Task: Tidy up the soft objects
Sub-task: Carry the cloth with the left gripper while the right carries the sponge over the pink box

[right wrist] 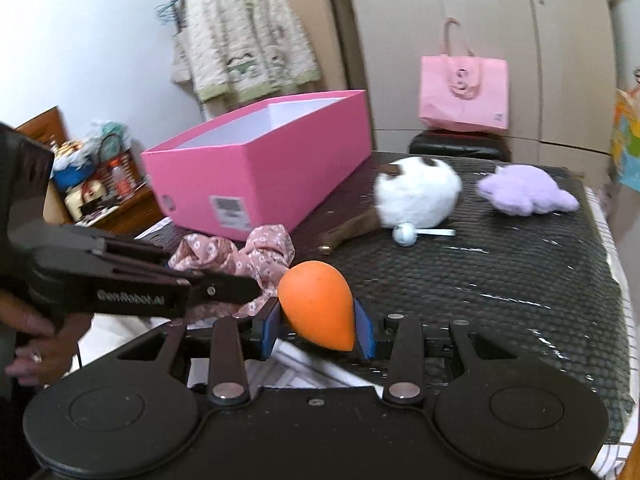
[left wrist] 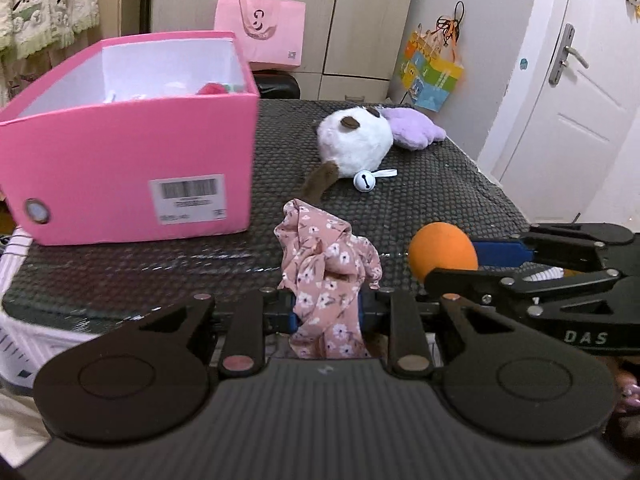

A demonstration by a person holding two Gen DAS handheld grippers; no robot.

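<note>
My left gripper (left wrist: 326,310) is shut on a pink floral cloth (left wrist: 328,272), bunched up between its blue pads and held above the near edge of the dark mat (left wrist: 420,200). Seen from the right wrist, that cloth (right wrist: 240,256) sticks out past the left gripper (right wrist: 224,290). My right gripper (right wrist: 318,326) is shut on an orange egg-shaped sponge (right wrist: 316,304), its point tilted down. From the left wrist view the sponge (left wrist: 442,250) shows to the right. An open pink box (left wrist: 132,136) stands at the left of the mat, holding some soft items.
A white plush (left wrist: 354,142) with brown patches and a bell (left wrist: 364,181) lies mid-mat, a lilac plush (left wrist: 416,128) just behind it. A pink paper bag (left wrist: 260,32) stands at the back by the wardrobe. A white basket (left wrist: 24,336) sits below the mat's near left edge.
</note>
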